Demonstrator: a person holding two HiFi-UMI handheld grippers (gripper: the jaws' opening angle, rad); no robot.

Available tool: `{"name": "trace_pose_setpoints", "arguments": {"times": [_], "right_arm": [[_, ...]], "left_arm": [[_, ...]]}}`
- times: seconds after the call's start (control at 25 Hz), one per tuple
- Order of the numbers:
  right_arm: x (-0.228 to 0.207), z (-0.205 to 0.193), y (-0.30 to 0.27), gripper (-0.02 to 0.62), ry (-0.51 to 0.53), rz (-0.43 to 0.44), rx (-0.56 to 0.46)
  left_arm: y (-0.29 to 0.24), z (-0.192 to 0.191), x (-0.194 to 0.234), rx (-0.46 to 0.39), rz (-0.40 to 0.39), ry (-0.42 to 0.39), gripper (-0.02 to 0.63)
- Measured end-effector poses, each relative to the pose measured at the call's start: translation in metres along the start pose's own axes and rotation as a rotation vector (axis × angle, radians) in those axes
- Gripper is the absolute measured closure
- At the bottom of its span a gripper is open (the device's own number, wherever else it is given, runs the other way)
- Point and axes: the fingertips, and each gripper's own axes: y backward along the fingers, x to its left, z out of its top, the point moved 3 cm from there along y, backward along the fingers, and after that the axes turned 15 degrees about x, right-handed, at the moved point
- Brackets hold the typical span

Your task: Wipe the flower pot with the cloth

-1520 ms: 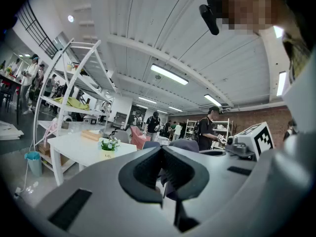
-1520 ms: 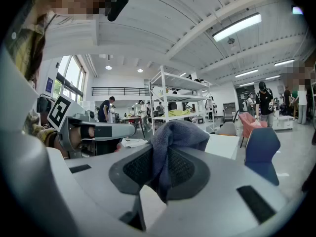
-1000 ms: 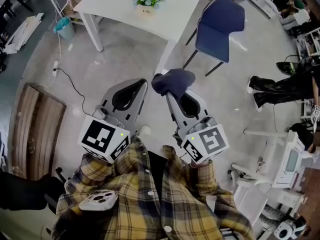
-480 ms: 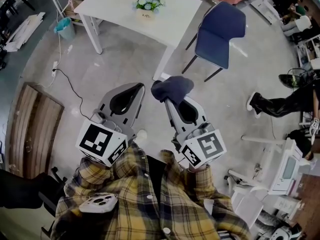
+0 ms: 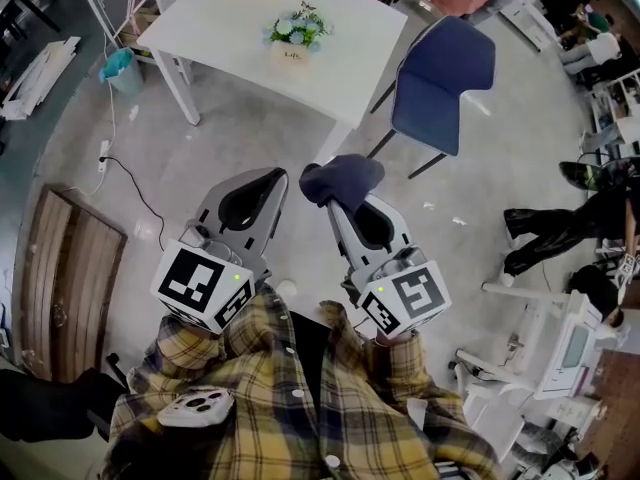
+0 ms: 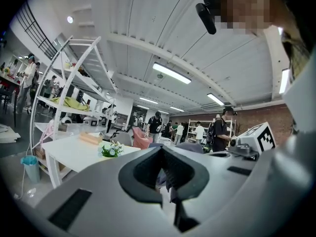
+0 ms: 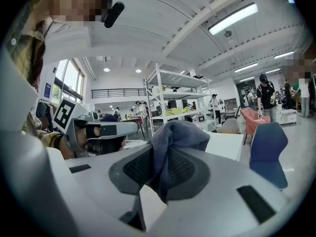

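Flower pot with little blue and white flowers stood on the white table, up at the far left side of the floor. It was well apart from both my tools, and nothing touched it. My left tool was out in front of me over the grey floor. Its two jaws were pressed together and there was nothing between them. Just beside it was my right tool. Its jaws were squeezed tight on the dark blue cloth, which bunched up over the tip and hung down a bit between the pads. Farther right, a blue chair stood near the corner of the table. At the far right edge, a person's legs in dark trousers stretched over the floor.
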Motion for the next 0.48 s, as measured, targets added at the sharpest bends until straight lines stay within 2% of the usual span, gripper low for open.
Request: {"name": "trace_pose_setpoints", "arguments": {"times": [0.48], "right_arm": [[-0.043, 0.079, -0.133, 0.532, -0.032, -0.086, -0.016]], "left_arm": [[-0.053, 0.058, 0.148, 0.039, -0.056, -0.03, 0.6]]}}
